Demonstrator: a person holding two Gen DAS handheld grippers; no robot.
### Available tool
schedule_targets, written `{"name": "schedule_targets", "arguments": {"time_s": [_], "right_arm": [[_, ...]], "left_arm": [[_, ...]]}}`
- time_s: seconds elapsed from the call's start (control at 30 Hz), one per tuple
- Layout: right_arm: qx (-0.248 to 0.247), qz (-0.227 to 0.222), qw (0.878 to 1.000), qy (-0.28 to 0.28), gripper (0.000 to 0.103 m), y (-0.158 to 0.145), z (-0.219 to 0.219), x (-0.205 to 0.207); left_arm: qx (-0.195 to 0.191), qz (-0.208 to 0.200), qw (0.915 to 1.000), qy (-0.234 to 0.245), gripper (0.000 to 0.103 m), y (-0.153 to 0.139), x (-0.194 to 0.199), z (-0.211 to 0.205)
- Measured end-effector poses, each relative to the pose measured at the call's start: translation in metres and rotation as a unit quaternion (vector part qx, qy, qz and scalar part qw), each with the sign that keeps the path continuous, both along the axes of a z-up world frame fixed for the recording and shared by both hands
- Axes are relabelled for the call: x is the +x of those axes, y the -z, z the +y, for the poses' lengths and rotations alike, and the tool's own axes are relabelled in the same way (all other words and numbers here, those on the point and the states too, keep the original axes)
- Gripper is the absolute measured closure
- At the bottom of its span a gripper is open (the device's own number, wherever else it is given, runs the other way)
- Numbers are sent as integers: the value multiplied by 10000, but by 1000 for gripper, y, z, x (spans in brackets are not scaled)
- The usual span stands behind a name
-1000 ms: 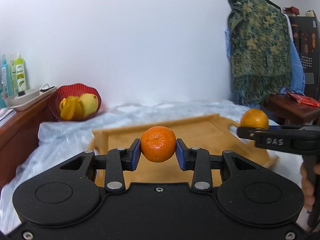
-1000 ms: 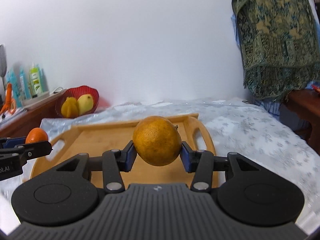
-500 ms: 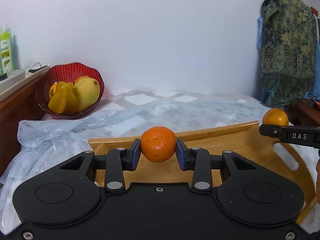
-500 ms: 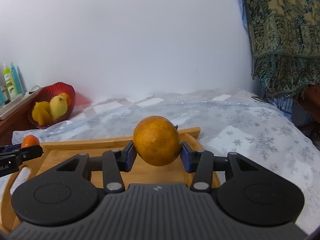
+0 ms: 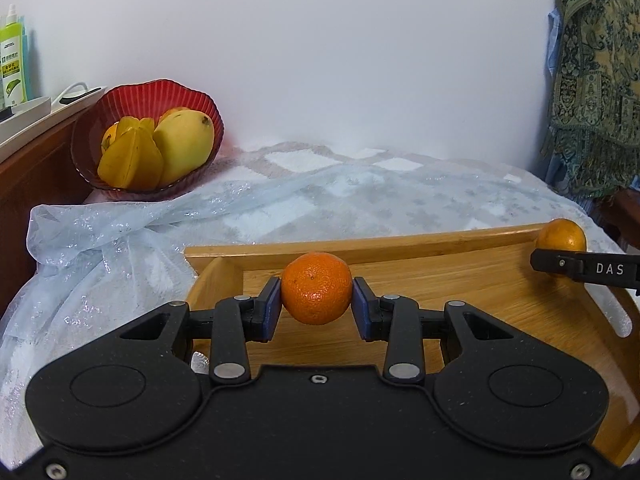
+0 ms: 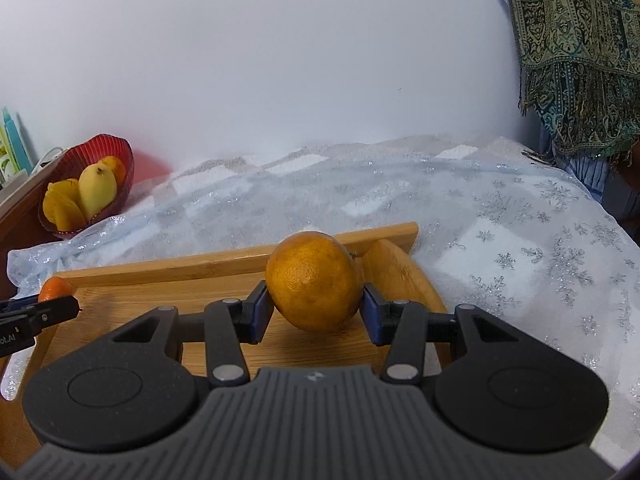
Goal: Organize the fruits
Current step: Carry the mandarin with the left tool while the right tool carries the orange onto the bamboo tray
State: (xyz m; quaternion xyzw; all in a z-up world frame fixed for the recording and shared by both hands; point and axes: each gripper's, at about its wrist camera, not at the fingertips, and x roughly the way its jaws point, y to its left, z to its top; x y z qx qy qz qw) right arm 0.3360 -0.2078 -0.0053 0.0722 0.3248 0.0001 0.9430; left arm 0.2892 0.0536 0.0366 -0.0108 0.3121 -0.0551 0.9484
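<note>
While both fruits hang above the tray [image 5: 500, 296], the left tongs [image 5: 317, 306] clamp a mandarin [image 5: 316, 288] across its middle and the right tongs [image 6: 315, 306] an orange [image 6: 313, 280]. Both look firm, round and light; squeezing harder risks bruising.

Fruit bowl [image 5: 148, 140] far left on tablecloth [image 5: 360, 196], behind tray [image 5: 500, 292]

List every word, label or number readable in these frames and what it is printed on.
"DAS": white letters on the right tool's finger, cut off at the frame edge.
"ot.AI": partial white print on the left tool's finger, seen in the right wrist view.
Green bottle label: print too small and blurred to read.
</note>
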Motion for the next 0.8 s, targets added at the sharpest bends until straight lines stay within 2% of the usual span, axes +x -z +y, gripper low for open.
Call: {"name": "schedule_targets", "arguments": {"time_s": [0.8], "right_arm": [[-321,194,9993,-75,52,2,11,5]], "left_arm": [[65,252,9996,-57,68,10,3,3]]}}
